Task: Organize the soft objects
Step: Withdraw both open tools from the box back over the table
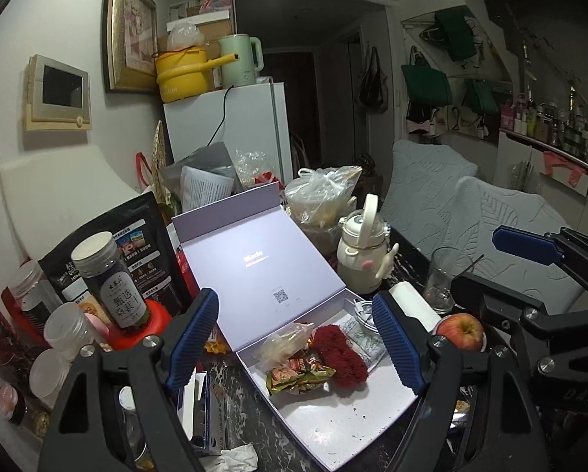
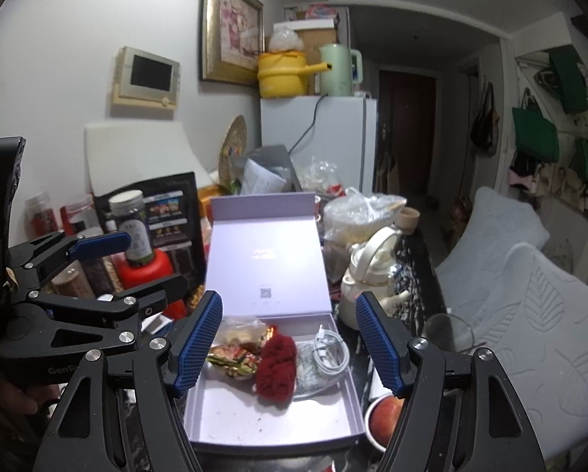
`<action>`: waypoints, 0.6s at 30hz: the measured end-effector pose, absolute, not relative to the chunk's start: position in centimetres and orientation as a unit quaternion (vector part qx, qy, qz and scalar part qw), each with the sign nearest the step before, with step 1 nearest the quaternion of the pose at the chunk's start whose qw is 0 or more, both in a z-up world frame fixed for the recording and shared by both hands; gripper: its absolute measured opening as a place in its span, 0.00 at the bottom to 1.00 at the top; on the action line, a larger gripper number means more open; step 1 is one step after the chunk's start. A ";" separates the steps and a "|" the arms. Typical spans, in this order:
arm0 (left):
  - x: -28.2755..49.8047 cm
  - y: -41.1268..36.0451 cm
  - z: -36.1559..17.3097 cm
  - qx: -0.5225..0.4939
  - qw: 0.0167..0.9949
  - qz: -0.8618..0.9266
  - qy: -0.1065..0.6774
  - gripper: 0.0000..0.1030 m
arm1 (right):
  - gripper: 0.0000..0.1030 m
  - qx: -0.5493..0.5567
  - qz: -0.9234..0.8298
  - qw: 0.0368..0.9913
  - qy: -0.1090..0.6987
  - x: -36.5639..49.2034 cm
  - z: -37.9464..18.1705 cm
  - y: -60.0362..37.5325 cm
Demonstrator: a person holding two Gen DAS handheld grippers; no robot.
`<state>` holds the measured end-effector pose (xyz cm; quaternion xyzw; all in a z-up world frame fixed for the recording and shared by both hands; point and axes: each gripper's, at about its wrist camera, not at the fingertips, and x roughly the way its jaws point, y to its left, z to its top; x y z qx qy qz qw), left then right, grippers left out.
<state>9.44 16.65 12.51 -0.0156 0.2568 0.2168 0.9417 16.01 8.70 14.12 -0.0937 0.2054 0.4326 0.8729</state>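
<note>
An open pale lilac box (image 1: pixel 333 424) (image 2: pixel 254 421) lies on the dark table, its lid standing up behind. Inside lie a red fuzzy cloth (image 1: pixel 343 356) (image 2: pixel 277 367), a clear plastic bag (image 1: pixel 284 344) (image 2: pixel 241 330), shiny snack wrappers (image 1: pixel 298 375) (image 2: pixel 233 360), a white cable (image 2: pixel 329 354) and a patterned packet (image 1: pixel 366 340). My left gripper (image 1: pixel 296 344) is open and empty above the box; it also shows in the right wrist view (image 2: pixel 136 267). My right gripper (image 2: pixel 288 344) is open and empty above the box; its finger (image 1: pixel 528 244) shows at the left view's right edge.
Jars and a black pouch (image 1: pixel 136 244) crowd the left. A cream kettle (image 1: pixel 366 251), a glass (image 1: pixel 443 279) and an apple (image 1: pixel 461 330) (image 2: pixel 386 413) stand right of the box. Plastic bags (image 1: pixel 321 192) sit behind. Grey cushions (image 2: pixel 530 295) lie right.
</note>
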 end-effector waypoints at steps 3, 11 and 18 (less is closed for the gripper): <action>8.1 15.8 13.2 -0.017 0.946 0.207 0.248 0.78 | 0.71 -0.090 0.431 0.877 0.193 14.4 14.7 7.5; 4.9 14.1 14.1 -0.016 0.954 0.194 0.227 0.81 | 0.76 -0.073 0.424 0.885 0.179 11.3 15.5 4.9; 2.5 12.5 13.7 -0.021 0.960 0.181 0.214 0.96 | 0.79 -0.067 0.420 0.888 0.173 8.3 15.2 2.7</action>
